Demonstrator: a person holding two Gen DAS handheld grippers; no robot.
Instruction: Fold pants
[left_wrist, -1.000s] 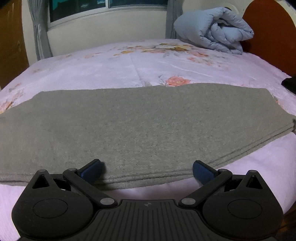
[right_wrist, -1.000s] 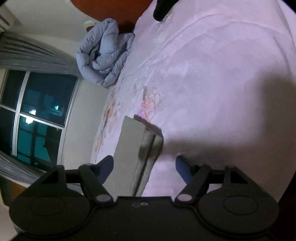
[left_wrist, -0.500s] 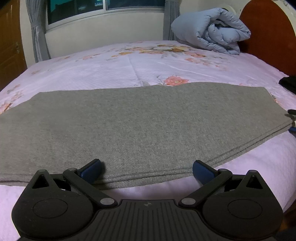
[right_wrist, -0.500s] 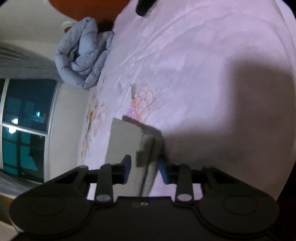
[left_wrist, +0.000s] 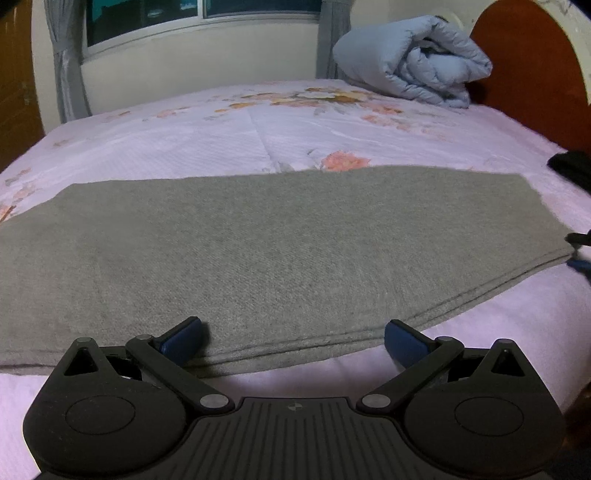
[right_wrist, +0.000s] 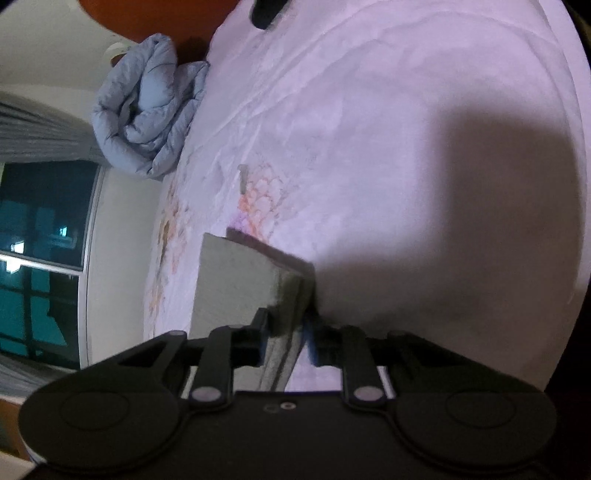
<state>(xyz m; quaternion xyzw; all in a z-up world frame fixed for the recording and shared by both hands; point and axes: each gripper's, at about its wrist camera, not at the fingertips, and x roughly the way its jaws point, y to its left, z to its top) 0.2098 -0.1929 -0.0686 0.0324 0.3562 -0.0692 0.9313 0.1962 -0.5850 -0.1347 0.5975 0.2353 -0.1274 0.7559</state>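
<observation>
One pair of grey pants (left_wrist: 266, 254) is lying flat across the near part of a bed (left_wrist: 258, 125), already folded lengthwise into a long band with several layers showing along its near edge. The bed is wearing a pale pink cover with orange flower prints.

The right gripper (right_wrist: 286, 334) is working at the right end of the pants (right_wrist: 236, 291). Its two fingers (right_wrist: 260, 332) are closing with the stacked edge of the fabric between them, standing only a narrow gap apart, and the blue pads are looking pressed against the cloth on both sides. In the left wrist view, this gripper's tip (left_wrist: 580, 254) is showing at the far right edge, right at the corner of the pants.

The left gripper (left_wrist: 293, 341) is hovering at the near long edge of the pants, toward the middle. Its two blue-padded fingers (left_wrist: 183, 338) are standing wide apart and holding nothing; the left pad is sitting over the fabric edge, though whether it is touching cannot be told, and the right pad is over the bare bed cover just beside the edge.

Farther off, one rolled pale blue duvet (left_wrist: 413, 74) is resting at the head of the bed, against a reddish-brown wooden headboard (left_wrist: 532, 62). One small dark object (left_wrist: 570, 166), too blurred to identify, is lying on the cover at the right. Behind the bed, a window (left_wrist: 199, 14) with grey curtains (left_wrist: 68, 74) is showing darkness outside.
</observation>
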